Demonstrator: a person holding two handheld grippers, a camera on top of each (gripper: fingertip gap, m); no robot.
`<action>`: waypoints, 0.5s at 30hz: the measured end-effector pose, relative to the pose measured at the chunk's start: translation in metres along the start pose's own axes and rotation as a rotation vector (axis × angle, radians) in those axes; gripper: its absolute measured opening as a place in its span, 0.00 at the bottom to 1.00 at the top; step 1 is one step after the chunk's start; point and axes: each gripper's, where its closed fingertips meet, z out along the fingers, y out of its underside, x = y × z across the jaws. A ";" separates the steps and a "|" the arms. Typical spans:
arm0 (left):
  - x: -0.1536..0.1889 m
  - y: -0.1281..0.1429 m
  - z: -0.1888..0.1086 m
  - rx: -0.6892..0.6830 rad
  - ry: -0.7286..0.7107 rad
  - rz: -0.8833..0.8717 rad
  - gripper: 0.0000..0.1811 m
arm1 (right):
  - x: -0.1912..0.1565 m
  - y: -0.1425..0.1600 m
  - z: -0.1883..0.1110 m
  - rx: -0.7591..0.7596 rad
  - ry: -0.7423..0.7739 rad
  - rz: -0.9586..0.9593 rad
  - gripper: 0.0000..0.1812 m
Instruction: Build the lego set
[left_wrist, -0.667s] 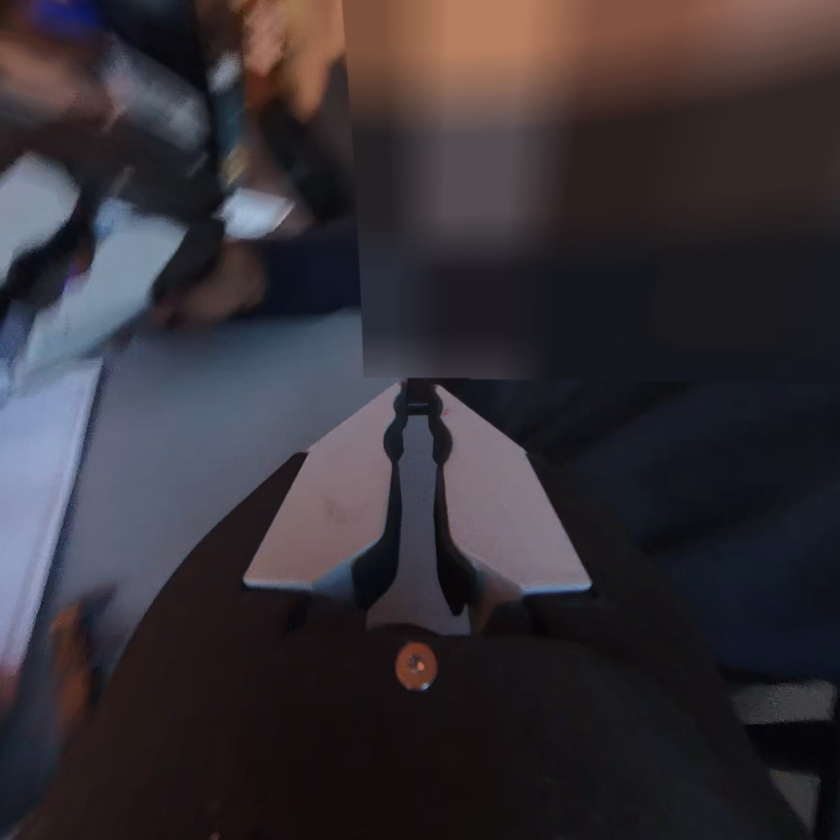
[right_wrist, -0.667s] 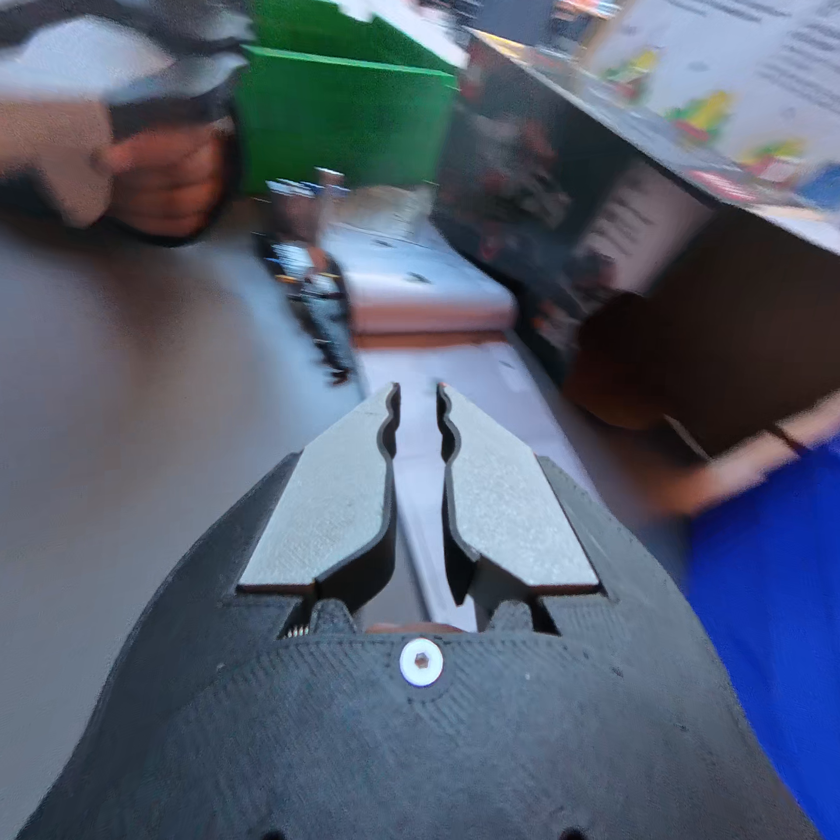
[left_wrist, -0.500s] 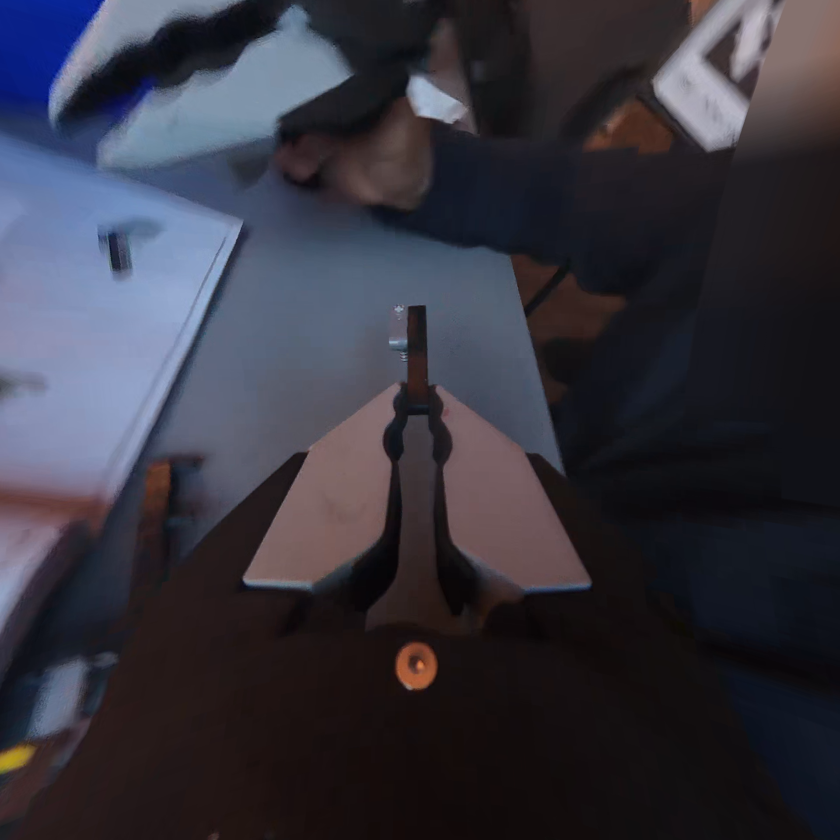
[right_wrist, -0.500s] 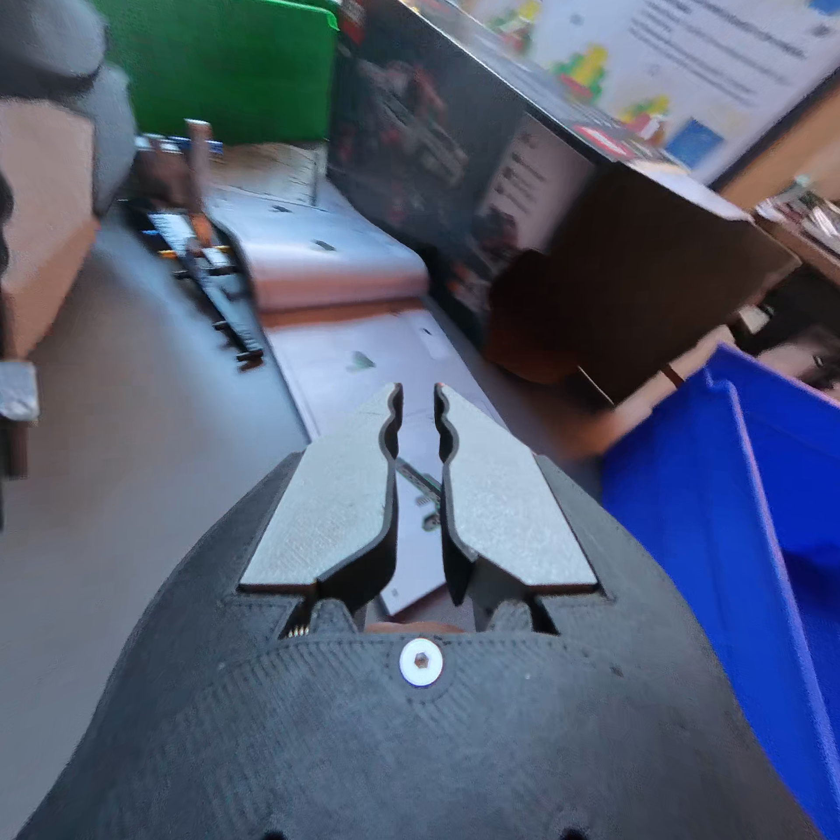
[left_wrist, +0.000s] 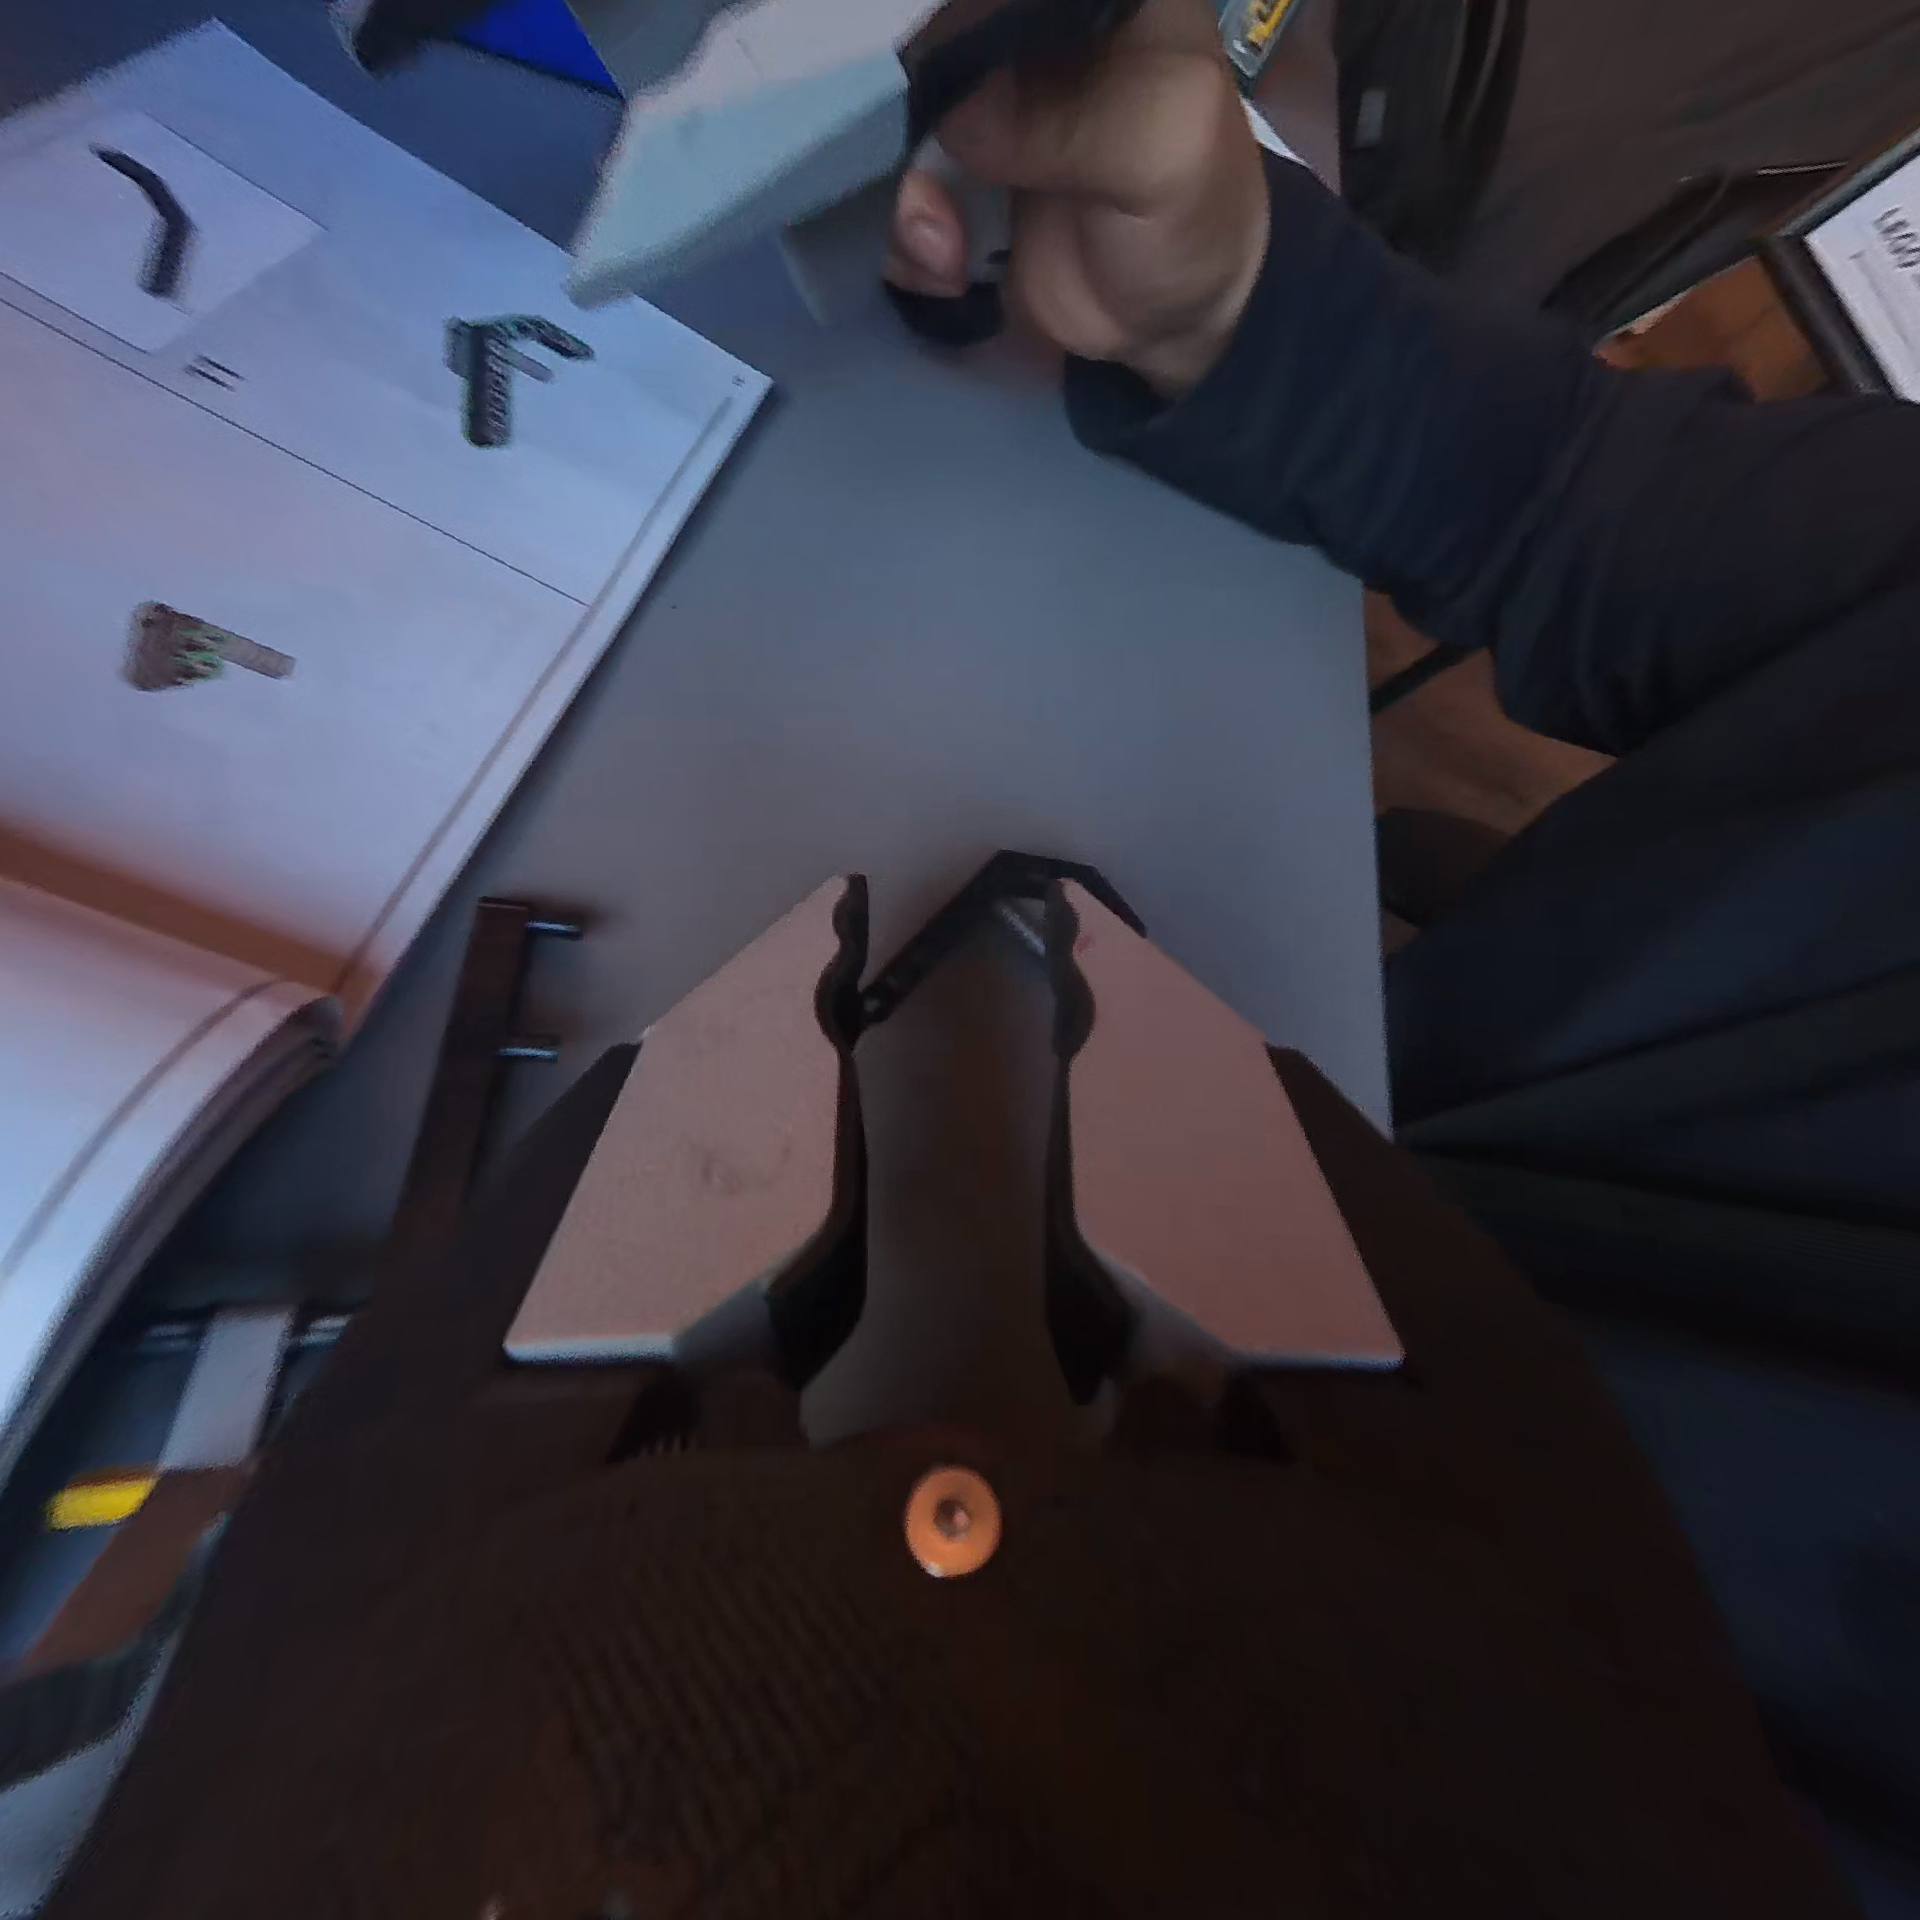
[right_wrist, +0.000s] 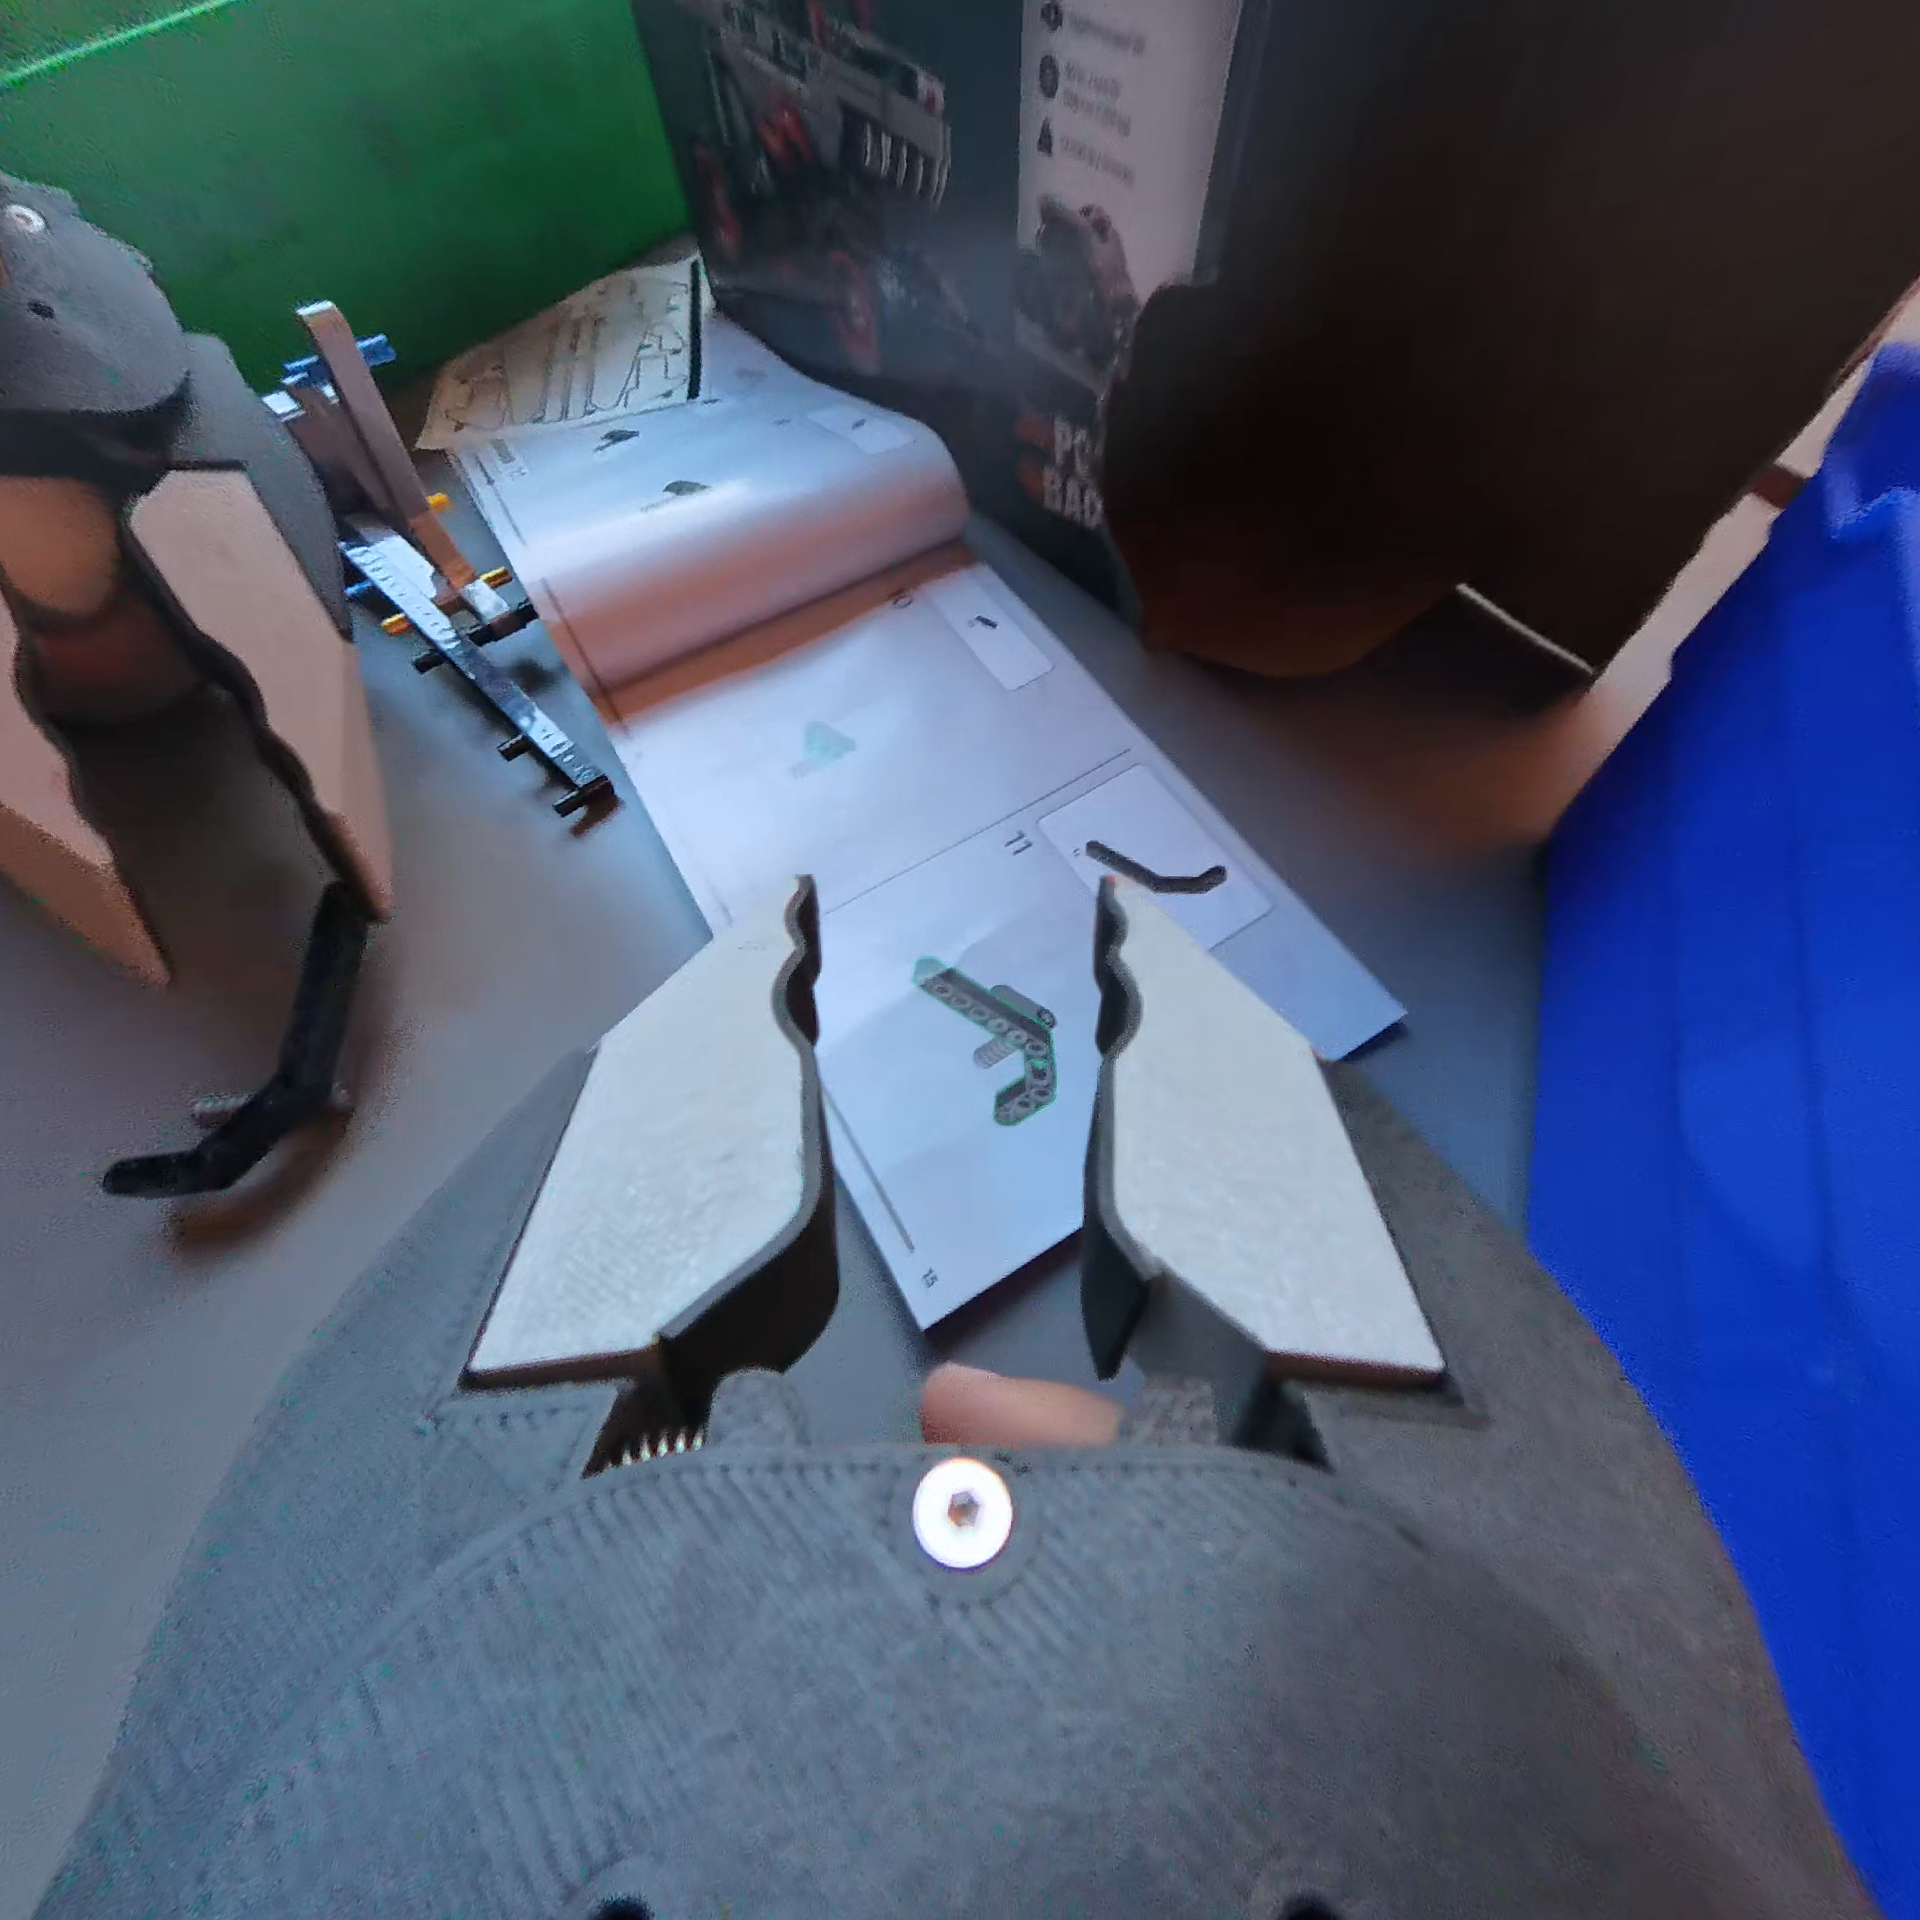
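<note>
My left gripper (left_wrist: 951, 914) stands released over a bent black beam (right_wrist: 260, 1101) on the table (left_wrist: 935, 623); my right gripper (right_wrist: 956, 904) hangs spread above the instruction booklet (right_wrist: 935, 727).

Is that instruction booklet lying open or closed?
Open: the instruction booklet lies spread on the grey table, its pages showing printed build steps.

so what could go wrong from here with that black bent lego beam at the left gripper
1. The black bent lego beam sits slanted across the open left gripper, apparently unclamped, one end down on the grey table. It could tip or slide.
2. The table's edge is close beside it, so a nudge might send it off.
3. The right gripper, open and empty above the white instruction booklet, may snag a page if lowered.
</note>
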 end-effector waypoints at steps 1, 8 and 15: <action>-0.002 -0.001 -0.002 0.005 -0.013 0.007 0.18 | -0.001 0.002 0.001 -0.011 -0.008 0.007 0.29; 0.001 -0.011 -0.005 0.053 -0.034 0.058 0.17 | -0.005 0.022 0.015 -0.116 -0.002 -0.026 0.31; 0.008 -0.013 -0.008 0.049 -0.069 0.129 0.17 | 0.007 -0.003 0.005 0.045 0.044 -0.042 0.32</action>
